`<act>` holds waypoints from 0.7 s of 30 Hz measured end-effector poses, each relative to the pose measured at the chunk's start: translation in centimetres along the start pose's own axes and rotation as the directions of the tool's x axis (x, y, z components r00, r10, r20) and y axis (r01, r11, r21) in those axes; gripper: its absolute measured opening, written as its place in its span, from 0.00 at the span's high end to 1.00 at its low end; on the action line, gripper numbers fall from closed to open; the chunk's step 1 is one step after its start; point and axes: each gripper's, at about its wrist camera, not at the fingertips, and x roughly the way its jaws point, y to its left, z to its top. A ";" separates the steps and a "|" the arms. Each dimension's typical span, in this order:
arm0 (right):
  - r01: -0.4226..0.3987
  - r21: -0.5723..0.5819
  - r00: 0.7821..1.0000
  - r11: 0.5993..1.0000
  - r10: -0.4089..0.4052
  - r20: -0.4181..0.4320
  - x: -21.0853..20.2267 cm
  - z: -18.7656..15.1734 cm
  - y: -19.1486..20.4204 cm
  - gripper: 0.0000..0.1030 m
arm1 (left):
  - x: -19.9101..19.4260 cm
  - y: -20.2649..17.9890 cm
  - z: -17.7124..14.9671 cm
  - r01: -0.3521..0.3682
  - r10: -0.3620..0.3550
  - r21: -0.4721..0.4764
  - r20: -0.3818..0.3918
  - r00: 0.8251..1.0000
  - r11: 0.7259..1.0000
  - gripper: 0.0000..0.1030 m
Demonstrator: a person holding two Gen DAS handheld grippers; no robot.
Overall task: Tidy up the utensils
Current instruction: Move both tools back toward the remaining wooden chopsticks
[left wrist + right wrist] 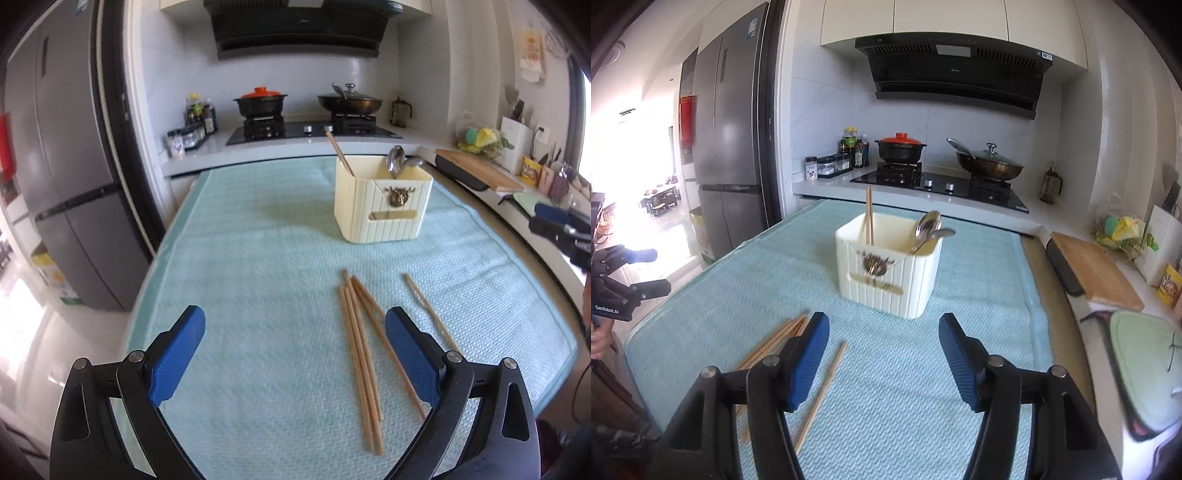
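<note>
A woven, waffle-textured cloth mat [258, 258] in matt pale teal covers the tabletop beneath the fingers. Beside the left fingers lie matt, bare wooden chopsticks [360, 362]. Ahead of the right fingers stands a ribbed cream plastic holder [888, 269] with glossy metal spoons [925, 230]. The finger pads [809, 363] look like ridged blue plastic.

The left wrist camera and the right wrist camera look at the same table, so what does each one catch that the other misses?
Only the left wrist view shows the left gripper from behind, open, and the loose chopsticks at full length. Only the right wrist view shows the right gripper from behind, open, and the pale green board at right. Both show the cream utensil box holding spoons and chopsticks, the blue mat, the stove and fridge.
</note>
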 end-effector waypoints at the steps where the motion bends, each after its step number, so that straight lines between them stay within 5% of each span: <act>1: 0.007 0.005 1.000 1.000 -0.007 -0.002 -0.1 -1.5 0.6 0.39 | 0.1 0.1 -1.1 0.006 -0.006 -0.036 0.002 1.000 0.999 0.05; 5: 0.078 0.018 0.997 0.997 -0.077 -0.011 -0.3 -6.4 2.3 0.39 | 1.2 0.3 -4.5 0.006 -0.007 -0.145 -0.007 1.000 0.989 0.05; 10: 0.101 0.060 0.994 0.993 -0.098 -0.058 -0.2 -10.4 3.0 0.39 | 3.2 -0.2 -6.4 0.030 -0.043 -0.171 -0.069 0.997 0.985 0.05; 21: 0.083 0.116 0.991 0.990 -0.069 -0.114 0.8 -12.5 3.0 0.39 | 4.9 -0.9 -7.4 0.022 -0.038 -0.140 -0.109 0.993 0.990 0.05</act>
